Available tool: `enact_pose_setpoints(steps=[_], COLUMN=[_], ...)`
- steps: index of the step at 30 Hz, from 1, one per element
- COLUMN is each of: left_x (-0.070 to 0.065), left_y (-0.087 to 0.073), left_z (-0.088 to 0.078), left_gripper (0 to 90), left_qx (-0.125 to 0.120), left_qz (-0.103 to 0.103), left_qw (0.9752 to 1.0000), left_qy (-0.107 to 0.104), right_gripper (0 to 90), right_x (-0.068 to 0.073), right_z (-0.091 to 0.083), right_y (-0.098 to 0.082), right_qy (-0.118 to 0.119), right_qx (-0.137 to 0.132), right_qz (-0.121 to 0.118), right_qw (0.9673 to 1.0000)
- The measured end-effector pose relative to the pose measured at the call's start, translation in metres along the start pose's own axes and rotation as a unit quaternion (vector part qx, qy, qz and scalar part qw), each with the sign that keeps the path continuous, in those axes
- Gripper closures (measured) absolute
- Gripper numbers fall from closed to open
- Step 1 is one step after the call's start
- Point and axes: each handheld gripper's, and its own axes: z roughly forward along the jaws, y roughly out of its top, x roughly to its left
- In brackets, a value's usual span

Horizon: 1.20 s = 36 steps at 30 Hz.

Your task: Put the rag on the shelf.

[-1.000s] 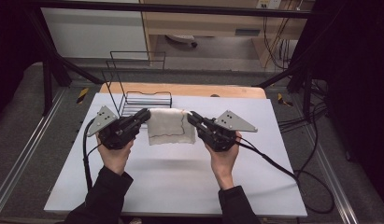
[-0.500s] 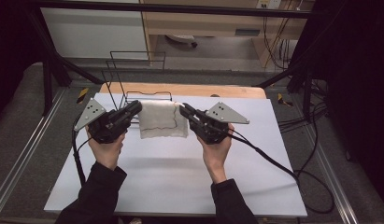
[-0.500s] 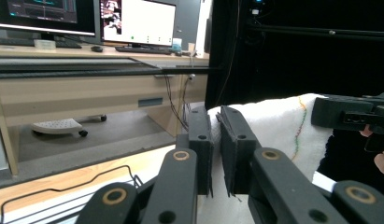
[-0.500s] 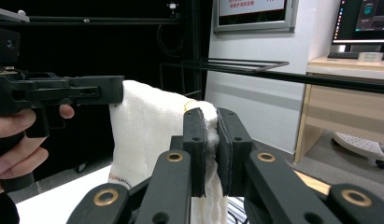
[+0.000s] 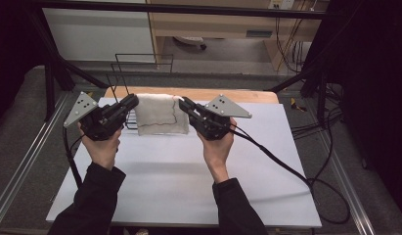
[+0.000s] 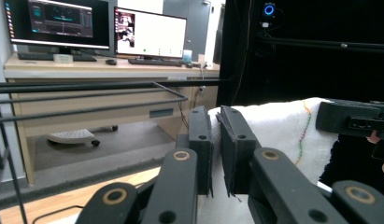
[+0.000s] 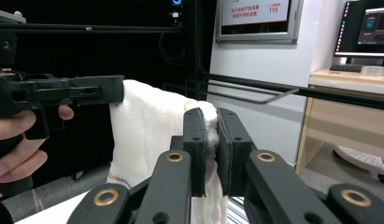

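Our left gripper (image 6: 216, 140) pinches the near corner of the white towel (image 6: 278, 135) between its black jaws; the cloth stretches right of them to the other gripper (image 6: 355, 119). Left of the jaws we see a black wire rack (image 6: 101, 95); beyond it, a desk with monitors (image 6: 96, 28)

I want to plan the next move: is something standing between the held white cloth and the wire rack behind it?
Nothing visible does. The white cloth hangs between the left gripper and right gripper, both clamped on its top corners, just before the wire rack.
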Motion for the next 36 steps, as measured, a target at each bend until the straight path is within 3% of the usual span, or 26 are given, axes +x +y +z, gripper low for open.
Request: enact_pose_setpoints(steps=[19, 36], left_x=[0.021, 0.036], left_y=[0.035, 0.058], left_z=[-0.002, 0.006], left_gripper=[83.4, 83.4], left_qx=[-0.022, -0.035], left_qz=[0.008, 0.013], left_qw=[0.9994, 0.9983], left_qy=[0.023, 0.044], right_gripper=[83.2, 83.2], right_x=[0.006, 0.004], right_z=[0.032, 0.056], right_y=[0.031, 0.056], right_qy=[0.001, -0.009], right_qx=[-0.018, -0.028], right_qz=[-0.008, -0.018], right_qw=[0.9998, 0.9994])
